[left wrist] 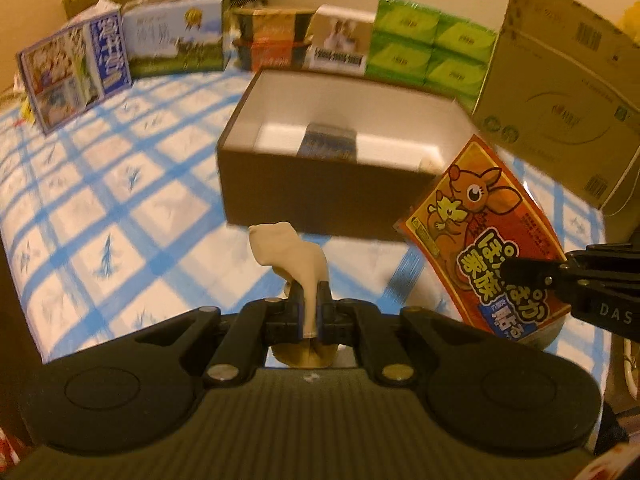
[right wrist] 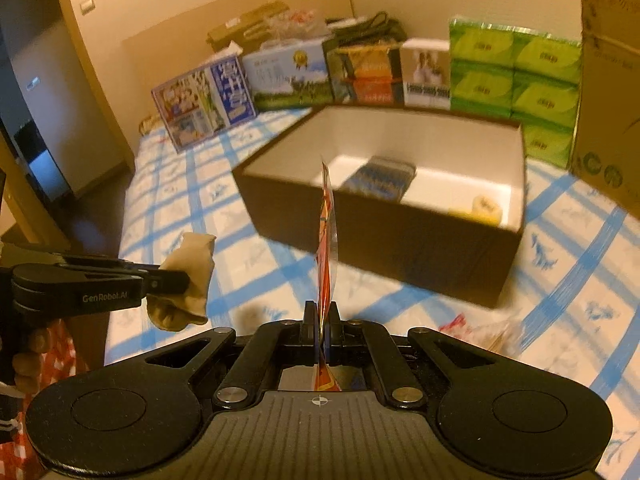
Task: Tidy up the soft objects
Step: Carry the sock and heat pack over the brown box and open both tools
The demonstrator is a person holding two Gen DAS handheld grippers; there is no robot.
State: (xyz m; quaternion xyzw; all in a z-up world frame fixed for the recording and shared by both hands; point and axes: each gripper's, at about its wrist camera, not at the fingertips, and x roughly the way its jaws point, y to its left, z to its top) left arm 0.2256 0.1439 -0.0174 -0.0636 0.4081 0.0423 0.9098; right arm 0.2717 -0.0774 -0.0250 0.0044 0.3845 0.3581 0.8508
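Note:
My left gripper [left wrist: 310, 294] is shut on a beige sock [left wrist: 292, 252] and holds it above the bed, short of the open brown box [left wrist: 320, 196]. It also shows in the right wrist view [right wrist: 182, 276] with the sock [right wrist: 192, 276]. My right gripper [right wrist: 322, 312] is shut on an orange heat-pad packet [right wrist: 327, 248], seen edge-on, in front of the box [right wrist: 400, 240]. The packet [left wrist: 480, 248] with its kangaroo print shows to the right in the left wrist view, held by the right gripper [left wrist: 516, 272]. A blue packet [right wrist: 384, 180] and a yellow item [right wrist: 486, 208] lie in the box.
The bed has a blue-and-white checked sheet [left wrist: 100, 220]. Boxes and green tissue packs [left wrist: 428, 48] line the far side. A large cardboard carton [left wrist: 560, 92] stands right of the brown box. A clear wrapper [right wrist: 476, 332] lies near right.

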